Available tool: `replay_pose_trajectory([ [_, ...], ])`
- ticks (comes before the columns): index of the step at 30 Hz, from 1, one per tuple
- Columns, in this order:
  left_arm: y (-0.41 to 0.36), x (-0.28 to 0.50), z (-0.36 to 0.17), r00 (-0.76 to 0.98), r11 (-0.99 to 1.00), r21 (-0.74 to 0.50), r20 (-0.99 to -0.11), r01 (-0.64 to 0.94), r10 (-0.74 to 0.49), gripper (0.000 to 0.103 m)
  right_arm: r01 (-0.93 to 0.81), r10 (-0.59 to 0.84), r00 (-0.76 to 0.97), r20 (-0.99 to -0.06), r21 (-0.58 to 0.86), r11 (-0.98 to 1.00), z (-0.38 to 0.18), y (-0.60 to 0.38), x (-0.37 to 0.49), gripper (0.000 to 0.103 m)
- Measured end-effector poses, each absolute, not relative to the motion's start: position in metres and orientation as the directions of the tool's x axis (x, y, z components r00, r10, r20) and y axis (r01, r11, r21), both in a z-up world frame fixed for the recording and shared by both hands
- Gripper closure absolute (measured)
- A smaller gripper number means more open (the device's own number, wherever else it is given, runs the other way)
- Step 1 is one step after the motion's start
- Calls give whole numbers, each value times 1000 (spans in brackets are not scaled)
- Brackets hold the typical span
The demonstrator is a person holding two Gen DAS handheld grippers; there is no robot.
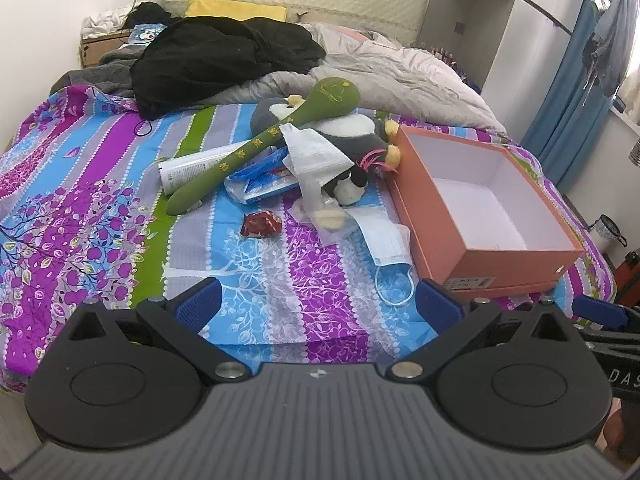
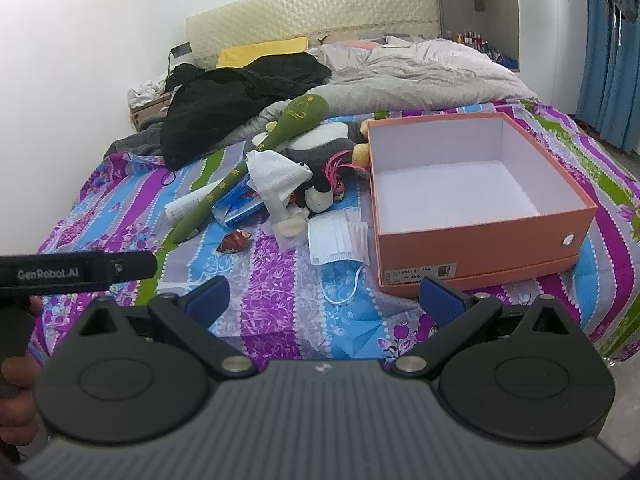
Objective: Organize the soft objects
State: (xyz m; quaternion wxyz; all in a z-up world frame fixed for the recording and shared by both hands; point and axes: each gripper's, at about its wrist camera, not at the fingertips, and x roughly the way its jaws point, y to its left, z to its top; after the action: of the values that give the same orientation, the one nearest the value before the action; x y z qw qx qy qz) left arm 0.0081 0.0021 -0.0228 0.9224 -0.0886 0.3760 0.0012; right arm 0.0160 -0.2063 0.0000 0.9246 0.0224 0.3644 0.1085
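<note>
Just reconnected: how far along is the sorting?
Nothing looks done: the orange box is empty. Nothing in hand; left gripper and right gripper are open above the bedsheet. Left: green plush stick, plush toy and face mask remain piled beside the box.

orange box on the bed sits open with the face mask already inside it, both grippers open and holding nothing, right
Not quite. The orange box is open but holds nothing; the face mask lies on the bedsheet just left of it, as the right wrist view shows. The rest stands: the left gripper and right gripper are open and hold nothing.
</note>
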Motion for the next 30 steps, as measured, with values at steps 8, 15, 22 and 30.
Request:
replay_pose_trajectory([
  [8, 2, 21, -39, 683, 987, -152, -727, -56, -73, 0, -186, 221, 698, -681, 127, 974, -10, -203, 23, 0],
  [15, 3, 37, -52, 664, 989, -146, -743, -35, -87, 0, -182, 211, 697, -685, 115, 977, -18, -199, 34, 0],
  [22, 4, 59, -66, 659, 993, -116, -749, -28, -70, 0, -177, 251, 684, -685, 177, 968, -32, -201, 52, 0],
  [30, 15, 92, -91, 627, 995, -101, -777, -22, -65, 0, -207, 259, 671, -695, 160, 965, -48, -189, 75, 10],
])
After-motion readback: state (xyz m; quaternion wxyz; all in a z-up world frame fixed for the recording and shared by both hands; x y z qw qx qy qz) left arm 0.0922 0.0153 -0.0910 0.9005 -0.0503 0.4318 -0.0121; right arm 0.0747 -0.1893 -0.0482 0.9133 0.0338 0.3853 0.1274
